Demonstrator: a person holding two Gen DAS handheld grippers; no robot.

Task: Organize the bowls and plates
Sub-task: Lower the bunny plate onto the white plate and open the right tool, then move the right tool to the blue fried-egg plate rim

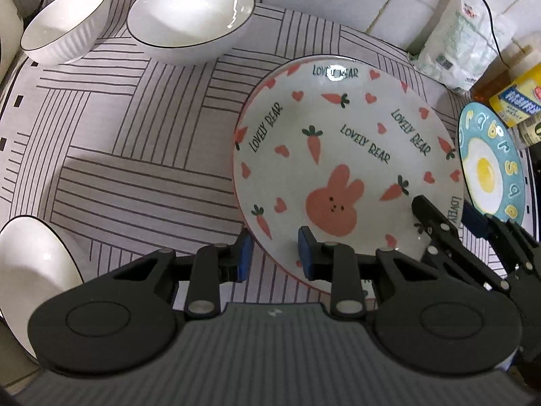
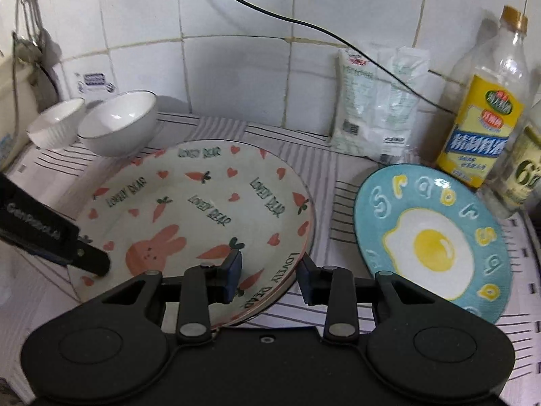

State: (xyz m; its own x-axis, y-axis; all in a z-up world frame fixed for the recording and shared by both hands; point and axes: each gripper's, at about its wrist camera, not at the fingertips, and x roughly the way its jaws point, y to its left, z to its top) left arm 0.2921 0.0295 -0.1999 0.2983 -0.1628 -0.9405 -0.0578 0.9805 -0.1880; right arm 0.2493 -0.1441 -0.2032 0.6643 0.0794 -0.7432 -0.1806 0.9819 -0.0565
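Near the middle of the striped worktop [image 1: 135, 155] lies the rabbit plate [image 1: 338, 155], its near rim hidden behind both grippers. Left gripper [image 1: 274, 257] and right gripper [image 2: 268, 279] each straddle that rim with jaws apart, gripping nothing. Just beside it sits the egg plate [image 2: 429, 233], partly cut off. Two white bowls [image 1: 189, 13] stand by the wall; a third bowl [image 1: 30, 270] is cropped. Open mat lies left.

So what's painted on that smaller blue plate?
A fried egg ringed by pastel letters on the blue plate, clearest in the right wrist view.
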